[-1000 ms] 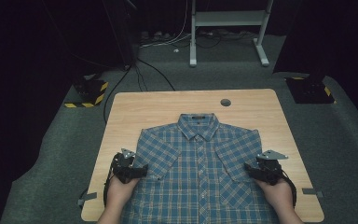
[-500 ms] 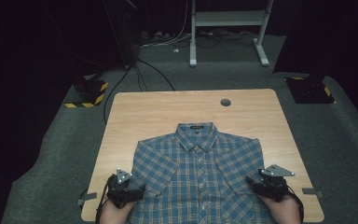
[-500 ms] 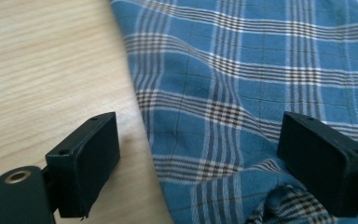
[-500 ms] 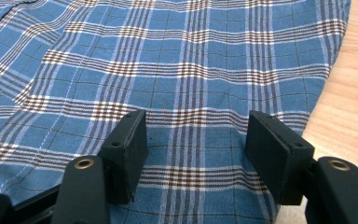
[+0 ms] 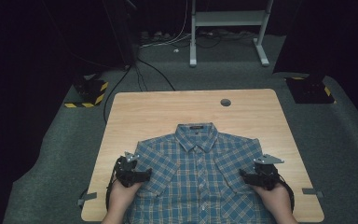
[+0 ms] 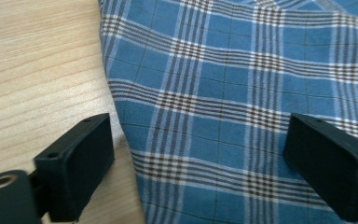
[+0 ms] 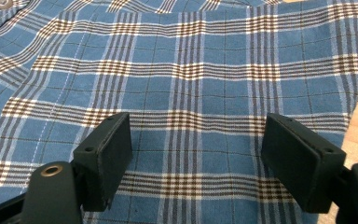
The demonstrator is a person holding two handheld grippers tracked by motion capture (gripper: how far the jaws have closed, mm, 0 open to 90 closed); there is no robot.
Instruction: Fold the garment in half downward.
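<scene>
A blue plaid short-sleeved shirt [image 5: 200, 172] lies face up and buttoned on the wooden table [image 5: 168, 112], collar toward the far side. My left gripper [image 5: 145, 176] sits at the shirt's left sleeve edge, open. In the left gripper view one jaw is over bare wood [image 6: 37, 70] and the other over the shirt [image 6: 242, 70]; the gripper [image 6: 200, 158] holds nothing. My right gripper [image 5: 243, 174] hovers at the right sleeve. Its jaws have just been opening, and in the right gripper view the gripper [image 7: 196, 158] stands wide over flat fabric [image 7: 191, 70] without pinching it.
A round cable hole [image 5: 225, 102] lies in the tabletop beyond the collar. On the grey carpet behind stand a white desk frame [image 5: 193, 42], black cables [image 5: 140, 74] and two yellow-striped black bases [image 5: 89, 91] [image 5: 310, 88]. Bare wood runs along the far half of the table.
The shirt has slid toward the near edge of the table. Both hands pulled back with it, then came forward a little. The right jaws stand wider than before.
</scene>
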